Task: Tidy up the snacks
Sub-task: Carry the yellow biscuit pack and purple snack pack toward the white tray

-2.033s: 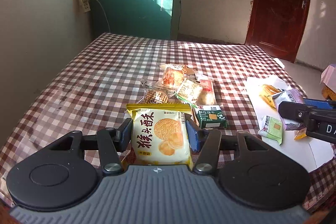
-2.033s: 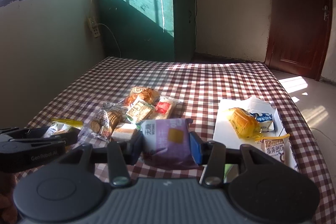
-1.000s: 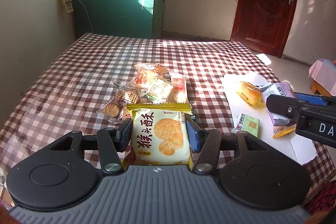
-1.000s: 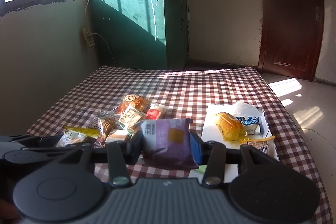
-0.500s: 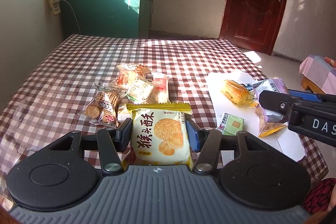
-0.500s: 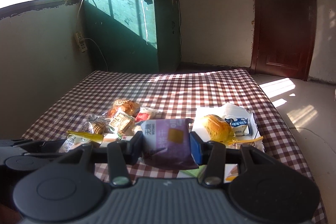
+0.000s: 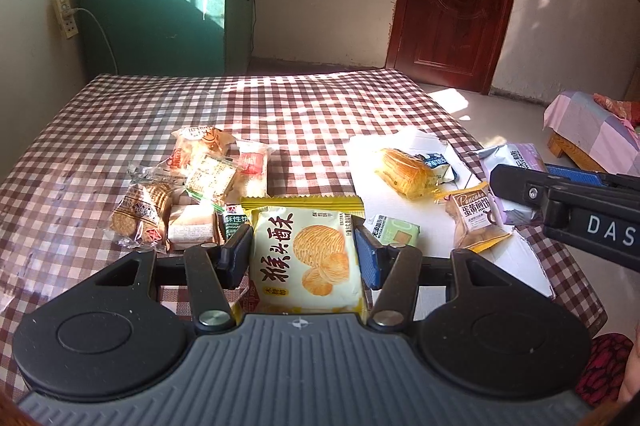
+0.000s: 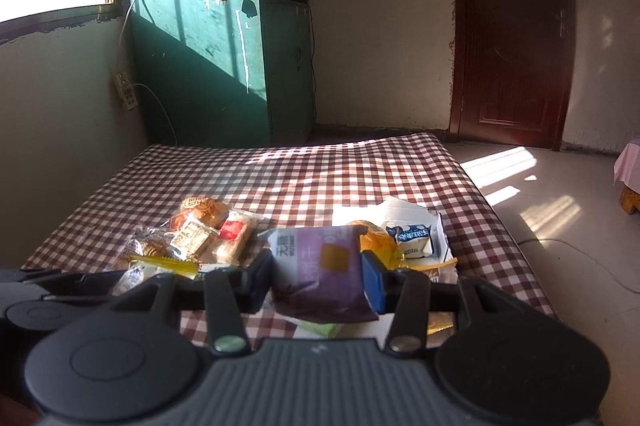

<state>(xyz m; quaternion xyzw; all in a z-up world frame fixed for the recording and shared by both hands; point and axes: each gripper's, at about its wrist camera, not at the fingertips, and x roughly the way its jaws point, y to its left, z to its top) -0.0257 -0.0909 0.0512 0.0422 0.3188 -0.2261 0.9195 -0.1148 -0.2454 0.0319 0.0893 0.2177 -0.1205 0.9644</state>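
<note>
2 groups on the red-checked tablecloth point(image 7: 120, 130): unsorted heap of clear-wrapped biscuits point(image 7: 192, 186) ahead-left of the left gripper point(image 7: 302, 252), about 4 packs already on the white paper sheet point(image 7: 404, 214) ahead-right. Left gripper clamps a yellow crisp packet point(image 7: 308, 262); right gripper point(image 8: 318, 276) clamps a purple foil biscuit pack point(image 8: 324, 274), near the sheet. Both undelivered; roughly half left.

The left tongs point(image 7: 304, 250) clamp a yellow biscuit packet point(image 7: 306, 258) above the checkered tablecloth point(image 7: 280, 106), near white paper point(image 7: 432, 222).
</note>
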